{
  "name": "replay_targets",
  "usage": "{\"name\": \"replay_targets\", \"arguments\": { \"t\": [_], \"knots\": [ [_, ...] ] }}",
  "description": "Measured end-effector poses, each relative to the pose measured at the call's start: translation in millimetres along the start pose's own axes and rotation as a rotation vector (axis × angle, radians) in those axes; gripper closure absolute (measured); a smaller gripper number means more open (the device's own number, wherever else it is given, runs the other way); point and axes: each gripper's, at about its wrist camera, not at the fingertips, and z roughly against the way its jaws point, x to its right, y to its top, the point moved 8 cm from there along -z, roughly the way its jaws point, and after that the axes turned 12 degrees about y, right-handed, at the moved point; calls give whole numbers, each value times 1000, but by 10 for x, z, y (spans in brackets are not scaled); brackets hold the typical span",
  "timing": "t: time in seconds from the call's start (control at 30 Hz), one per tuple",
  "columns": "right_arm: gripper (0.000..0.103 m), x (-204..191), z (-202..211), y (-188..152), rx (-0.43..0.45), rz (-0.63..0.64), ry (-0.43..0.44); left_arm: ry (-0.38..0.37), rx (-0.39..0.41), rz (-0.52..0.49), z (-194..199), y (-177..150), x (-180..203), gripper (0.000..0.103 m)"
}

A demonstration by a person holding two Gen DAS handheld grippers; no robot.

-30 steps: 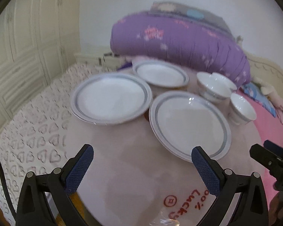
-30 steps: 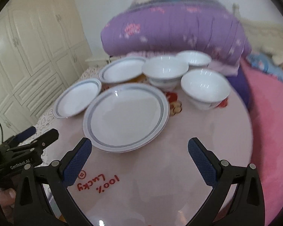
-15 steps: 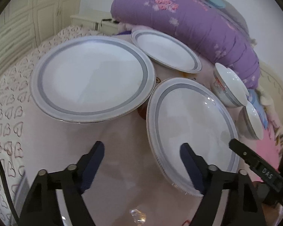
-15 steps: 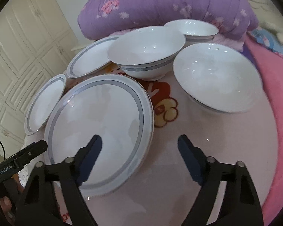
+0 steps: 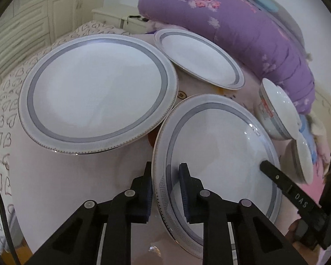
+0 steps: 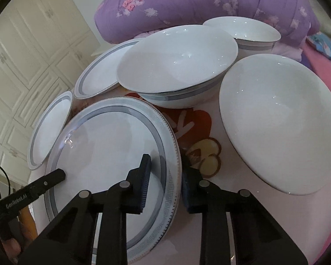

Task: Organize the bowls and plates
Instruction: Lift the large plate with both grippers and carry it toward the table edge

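Your left gripper [image 5: 165, 190] is clamping the near-left rim of the nearest plate [image 5: 220, 150], one pad under the edge and the other pressing on the grey band. Your right gripper [image 6: 164, 185] is pinching the same plate [image 6: 108, 150] on its opposite rim, one finger on the plate's face, the other just outside the edge. So both grippers are closed on one plate, and each gripper's fingertip is poking into the other camera's view across the white centre.

That plate is sitting at the front of the round pink bench [image 5: 81, 176]. The left plate [image 5: 97, 92] is lying just beside it, its rim riding slightly over the gripped plate's edge in the left wrist view. The far plate [image 5: 198, 57] is resting behind both, close to the purple quilt [image 5: 242, 22].

In the right wrist view, the middle bowl [image 6: 176, 64] is standing upright behind the gripped plate, the near bowl [image 6: 280, 119] is sitting to its right, and the back bowl [image 6: 245, 33] is standing behind them near the quilt. A red cartoon print [image 6: 200, 132] is showing on the bench between the plate and bowls.
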Motion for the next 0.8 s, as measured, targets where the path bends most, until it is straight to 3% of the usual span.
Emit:
{"name": "replay_targets", "arguments": {
  "t": [0.3, 0.47, 0.8],
  "knots": [
    [79, -85, 82, -144, -15, -7, 23, 35, 6, -1, 105, -271, 22, 84],
    [79, -183, 227, -372, -12, -11, 9, 49, 37, -62, 246, -409, 23, 84],
    [79, -649, 540, -792, -13, 25, -20, -4, 25, -78, 393, -737, -327, 84]
  ]
}}
